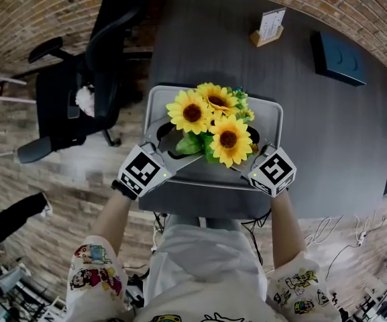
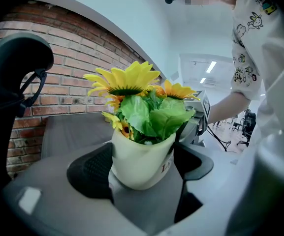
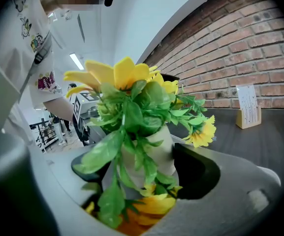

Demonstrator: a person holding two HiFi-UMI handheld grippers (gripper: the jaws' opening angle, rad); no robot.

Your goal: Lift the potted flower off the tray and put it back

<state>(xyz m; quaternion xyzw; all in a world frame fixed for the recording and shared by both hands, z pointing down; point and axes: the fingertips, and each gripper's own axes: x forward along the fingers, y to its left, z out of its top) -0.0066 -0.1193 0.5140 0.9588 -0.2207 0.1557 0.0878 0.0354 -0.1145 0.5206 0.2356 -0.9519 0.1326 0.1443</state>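
Observation:
The potted flower, yellow sunflowers with green leaves in a cream pot, stands over the grey tray at the table's near edge. My left gripper reaches in from the left and my right gripper from the right. In the left gripper view both black pads lie against the pot's sides. The right gripper view shows the pot between that gripper's pads, partly hidden by leaves. The pot's base is hidden, so I cannot tell whether it rests on the tray.
The tray sits on a dark grey table. A desk calendar and a dark flat box stand at the far side. A black office chair is left of the table. Cables lie on the floor.

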